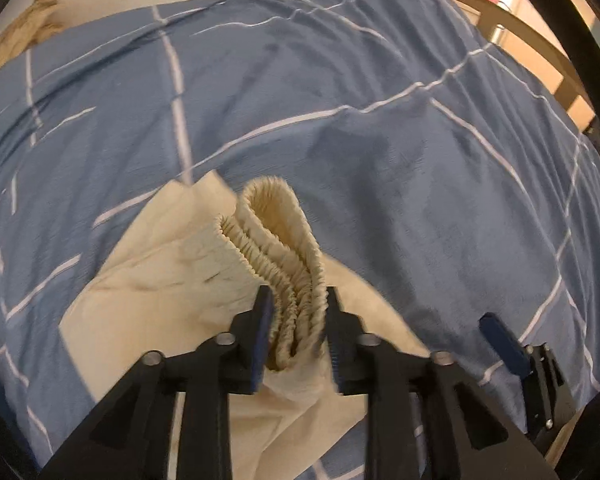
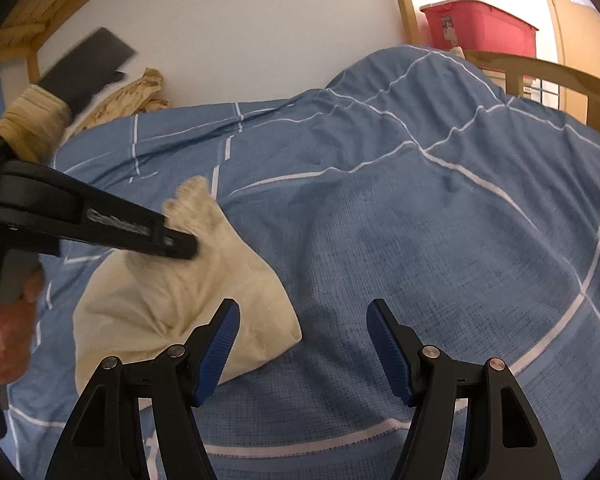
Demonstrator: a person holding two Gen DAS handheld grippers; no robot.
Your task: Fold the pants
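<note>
Two hand-held grippers over the blue bed (image 1: 380, 160): left hand-held gripper (image 1: 296, 320) brackets the cream pants' (image 1: 172, 272) bunched waistband (image 1: 276, 240), pads loosened, while right hand-held gripper (image 2: 302, 354) gapes empty.

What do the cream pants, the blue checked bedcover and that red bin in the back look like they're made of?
Cream pants: soft matte woven cloth, likely cotton or linen; the gathered waistband suggests elastic.
Blue checked bedcover: matte fabric with a crinkled, waffle-like texture and white stripes, probably cotton.
Red bin: smooth, slightly glossy hard surface, most likely moulded plastic.
</note>
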